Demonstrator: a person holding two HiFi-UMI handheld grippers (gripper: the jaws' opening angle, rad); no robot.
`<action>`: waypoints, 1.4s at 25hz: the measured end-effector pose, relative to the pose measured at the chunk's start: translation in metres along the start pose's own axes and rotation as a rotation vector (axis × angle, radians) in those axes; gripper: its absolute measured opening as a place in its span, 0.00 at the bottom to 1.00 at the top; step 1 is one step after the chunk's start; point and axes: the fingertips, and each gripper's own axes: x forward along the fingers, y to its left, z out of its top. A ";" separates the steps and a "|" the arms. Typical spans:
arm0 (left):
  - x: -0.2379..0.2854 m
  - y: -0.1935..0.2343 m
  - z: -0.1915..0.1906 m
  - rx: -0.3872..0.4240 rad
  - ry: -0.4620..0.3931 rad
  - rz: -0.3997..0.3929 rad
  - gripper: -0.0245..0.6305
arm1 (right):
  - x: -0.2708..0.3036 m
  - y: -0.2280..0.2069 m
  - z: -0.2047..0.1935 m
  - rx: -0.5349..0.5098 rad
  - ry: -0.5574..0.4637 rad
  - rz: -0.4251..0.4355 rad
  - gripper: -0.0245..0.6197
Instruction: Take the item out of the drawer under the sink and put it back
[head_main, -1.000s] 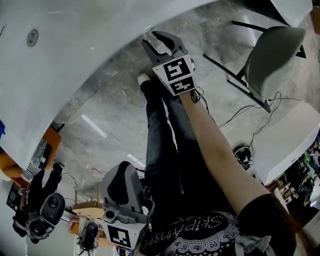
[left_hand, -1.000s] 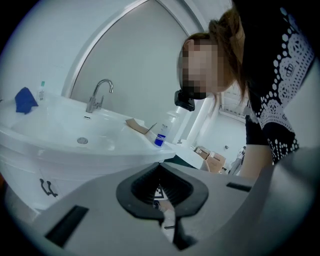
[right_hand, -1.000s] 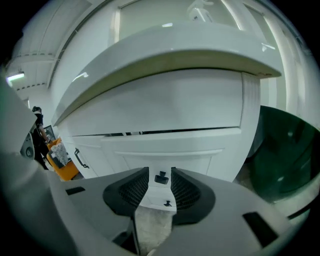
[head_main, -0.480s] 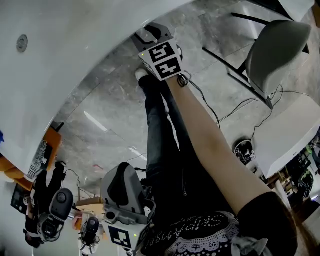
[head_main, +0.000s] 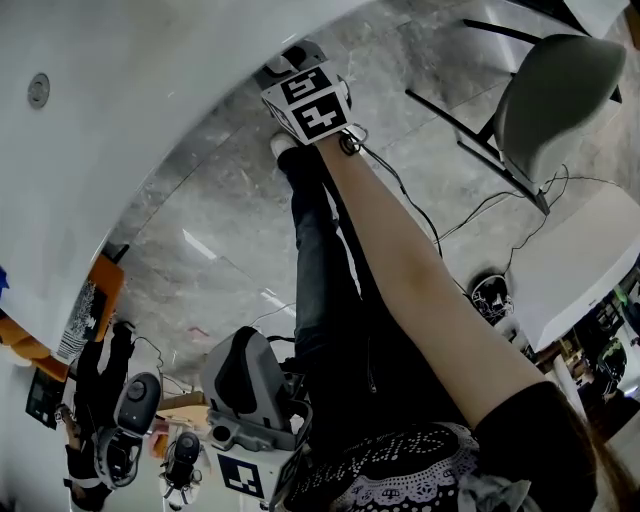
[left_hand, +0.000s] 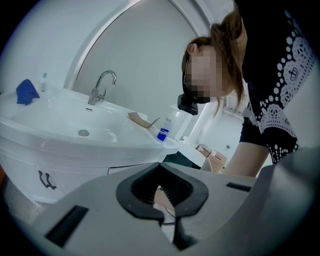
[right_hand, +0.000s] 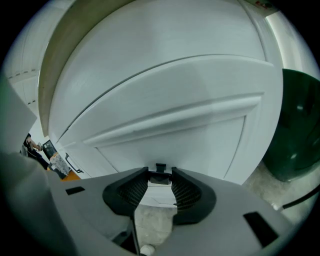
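Pinching the drawer handle with the right hand-held gripper, arm stretched low, to pull out the shut drawer under the sink. Holding the left hand-held gripper clenched, empty, aside. No sight of the item: presumably inside.

- My right hand-held gripper has its jaws closed on the small dark handle of the white drawer front.
- Something dark green stands at the right edge.
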 end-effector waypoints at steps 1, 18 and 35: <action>0.000 0.001 0.000 -0.001 0.000 0.001 0.04 | 0.001 0.000 0.000 0.001 -0.002 0.001 0.27; -0.003 0.002 -0.002 -0.017 0.002 -0.003 0.04 | -0.002 -0.001 0.001 -0.006 -0.009 0.004 0.27; -0.012 0.010 -0.001 -0.033 -0.023 0.018 0.04 | -0.005 0.004 -0.003 -0.043 -0.012 -0.016 0.26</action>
